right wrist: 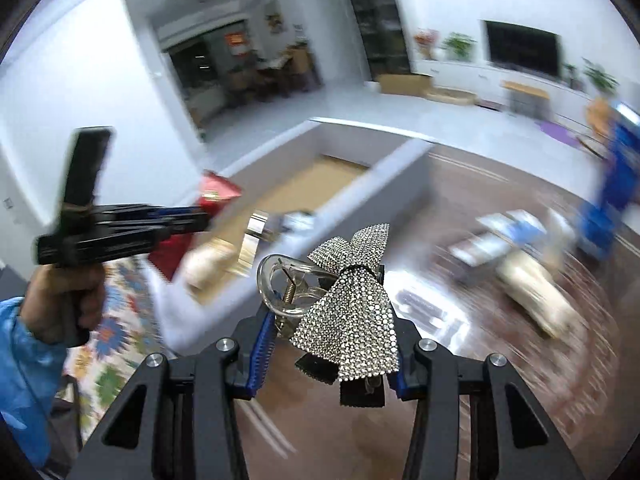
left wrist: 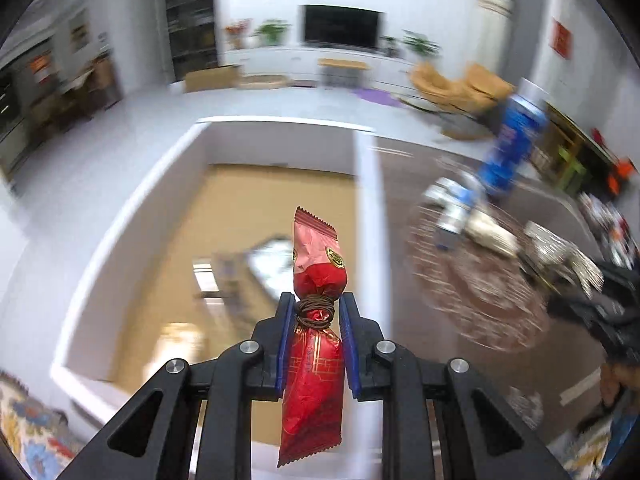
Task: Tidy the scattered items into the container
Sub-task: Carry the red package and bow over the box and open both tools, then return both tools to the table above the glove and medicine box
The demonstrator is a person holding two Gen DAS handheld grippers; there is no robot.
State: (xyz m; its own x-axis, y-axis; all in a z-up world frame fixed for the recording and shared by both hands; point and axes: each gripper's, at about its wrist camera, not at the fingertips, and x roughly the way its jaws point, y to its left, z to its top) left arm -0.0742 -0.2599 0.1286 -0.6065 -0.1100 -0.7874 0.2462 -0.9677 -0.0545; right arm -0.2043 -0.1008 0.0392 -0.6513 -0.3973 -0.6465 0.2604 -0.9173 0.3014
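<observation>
Left gripper (left wrist: 316,308): clamped on a red foil snack packet (left wrist: 314,364), pads squeezing just below its waist, which is bound with a brown hair tie (left wrist: 315,310); pinched there, apparently, so the crinkly foil cannot slip.
Packet position: hanging lengthwise between the jaws, serrated end pointing forward, above the open box.
Right gripper (right wrist: 332,340): closed on a rhinestone bow hair clip (right wrist: 352,304), blue pads bearing on the bow's lower tails from both sides; clear plastic claw and spring sticking out to the left, free of the pads.
Clip position: lifted off the table, near the box's right wall, not yet over the opening.
Container: white-walled box (left wrist: 366,208) with cardboard-coloured floor, a few blurred items already inside.
Still scattered: blue can (left wrist: 514,140) upright, small packets and a cream pouch (left wrist: 490,234) on the patterned brown tabletop (left wrist: 480,308).
Likely step: carrying both pieces to the box for release.
Beyond: person's hand (right wrist: 68,304) and blue sleeve gripping the left tool's handle.
</observation>
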